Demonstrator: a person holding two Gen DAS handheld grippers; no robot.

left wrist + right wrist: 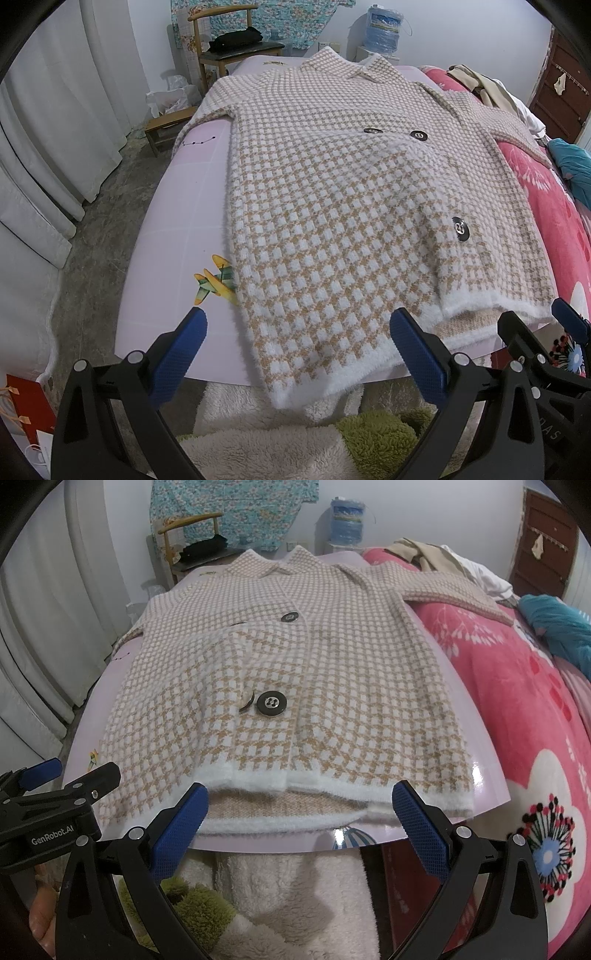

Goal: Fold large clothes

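Note:
A large fuzzy coat (332, 192) in a tan and white check, with big dark buttons (460, 229), lies flat and face up on a pale pink board (177, 206). Its collar points away from me and its white hem (295, 786) hangs at the near edge. My left gripper (297, 334) hovers open just before the hem's left corner, touching nothing. My right gripper (300, 806) is open too, close in front of the hem's middle. Each gripper shows in the other's view: the right gripper (546, 325) and the left gripper (70, 771).
A pink flowered blanket (535, 709) covers the bed to the right, with loose clothes (436, 559) and a teal garment (561, 624) on it. White curtains (55, 129) hang left. A chair (229, 48) and water jug (384, 27) stand behind. A fleecy white and green fabric (280, 897) is below the grippers.

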